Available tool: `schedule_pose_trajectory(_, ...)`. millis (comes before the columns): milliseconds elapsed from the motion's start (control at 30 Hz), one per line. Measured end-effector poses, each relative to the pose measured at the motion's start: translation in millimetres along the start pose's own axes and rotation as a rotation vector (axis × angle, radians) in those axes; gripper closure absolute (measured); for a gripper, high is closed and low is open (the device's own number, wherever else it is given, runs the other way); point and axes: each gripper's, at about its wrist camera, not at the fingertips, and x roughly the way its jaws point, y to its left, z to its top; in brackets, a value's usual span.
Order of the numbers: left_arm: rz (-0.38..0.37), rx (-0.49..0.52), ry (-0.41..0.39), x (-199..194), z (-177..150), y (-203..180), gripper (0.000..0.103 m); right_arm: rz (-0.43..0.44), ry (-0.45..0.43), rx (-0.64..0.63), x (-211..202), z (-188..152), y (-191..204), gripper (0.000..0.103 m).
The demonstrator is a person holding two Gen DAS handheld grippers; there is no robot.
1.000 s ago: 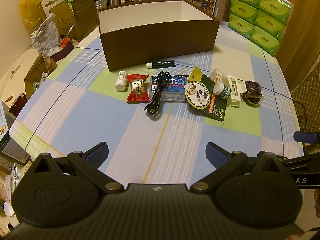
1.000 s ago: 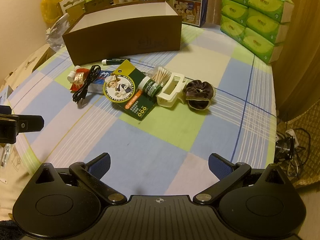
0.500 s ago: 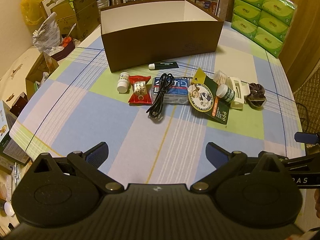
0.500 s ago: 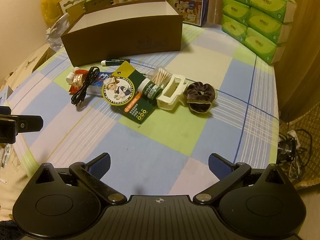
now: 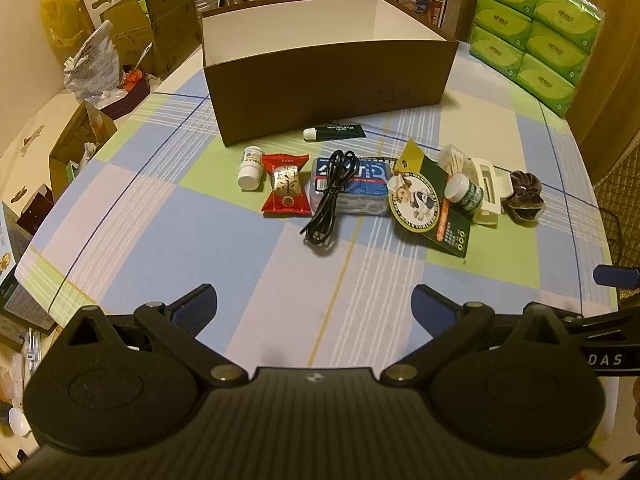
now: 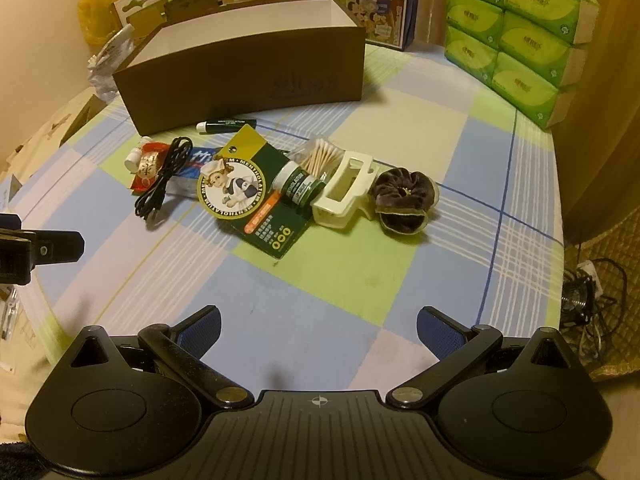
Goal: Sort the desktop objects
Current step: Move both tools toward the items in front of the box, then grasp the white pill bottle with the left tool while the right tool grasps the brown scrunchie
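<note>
The table (image 5: 168,240) is the largest thing; it has a checked cloth in blue, green and pale pink. At its far side stands a brown box (image 5: 328,92) with white inner walls, open at the top, and no object shows inside it. To the right of the box is a stack of green tissue packs (image 5: 536,28). Behind the box stand some printed cartons (image 6: 348,0).

The left claw (image 5: 314,304) is over the near edge of the table, fingers spread wide, nothing between them. The right claw (image 6: 318,326) is over the near right part of the table, also wide apart and holding nothing. Both are well apart from the objects.

The things to sort lie in a row in front of the box. In the middle is a green card package (image 5: 428,200) with a round picture of a girl. A small green jar (image 5: 464,194) lies on its right edge. Just beside the jar is a white hair clip (image 5: 490,192), and a dark scrunchie (image 5: 522,196) touches the clip. Behind the jar is a pack of cotton swabs (image 6: 320,156). Left of the card is a blue packet (image 5: 360,184) with a black cable (image 5: 332,196) over it. Then come a red candy wrapper (image 5: 286,190) and a small white bottle (image 5: 251,168). A dark tube (image 5: 336,132) with a white cap lies just in front of the box wall.
</note>
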Motion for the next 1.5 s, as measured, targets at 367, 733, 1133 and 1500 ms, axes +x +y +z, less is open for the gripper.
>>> schedule_pose_trajectory(367, 0.009, 0.027, -0.032, 16.5, 16.7, 10.4, 0.001, -0.017, 0.005, 0.015, 15.1, 13.0, -3.2, 0.002)
schedule_pose_trajectory(733, 0.027, 0.061, -0.04, 38.6, 40.8, 26.1, 0.001, -0.032, -0.048, 0.068, 28.6, 34.2, -17.3, 0.002)
schedule_pose_trajectory(1133, -0.003, 0.052, -0.014, 73.8, 71.8, 61.6, 0.001, -0.1, -0.105, 0.159, 50.4, 47.6, -51.2, 0.002)
schedule_pose_trajectory(1500, -0.044, 0.072, 0.011, 105.5, 95.0, 79.8, 0.005, -0.16, -0.079, 0.117, 79.0, 51.8, -63.3, 0.043)
